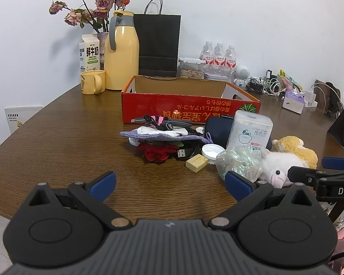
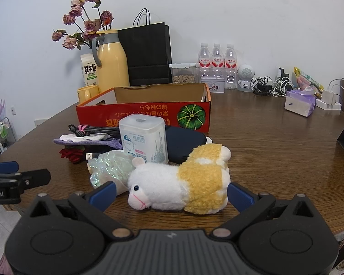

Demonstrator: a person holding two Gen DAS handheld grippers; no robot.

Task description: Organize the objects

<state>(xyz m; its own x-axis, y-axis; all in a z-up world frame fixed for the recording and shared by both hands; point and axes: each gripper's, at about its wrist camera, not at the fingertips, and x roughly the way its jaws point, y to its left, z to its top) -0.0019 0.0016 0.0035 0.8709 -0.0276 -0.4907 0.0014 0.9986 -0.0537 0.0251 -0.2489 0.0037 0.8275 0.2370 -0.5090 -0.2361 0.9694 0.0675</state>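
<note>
Tongs first: we are holding our right gripper [image 2: 170,193] wide open, its blue pads flanking the plush sheep [image 2: 181,183] lying on the near table [image 2: 275,137] without yet pinching it. We are keeping our left gripper [image 1: 169,184] open too, empty, over bare wood. Beyond lies the unsorted pile: crinkly bag [image 1: 238,160], white container [image 1: 250,130], yellow block [image 1: 196,163], cables. Farther off, the red box [image 1: 190,112] is showing nothing inside, so we judge sorting is barely starting.

Three water bottles [image 2: 217,65], one red box [image 2: 144,114], one plush sheep [image 2: 178,183], perhaps two cables [image 1: 172,122].
</note>
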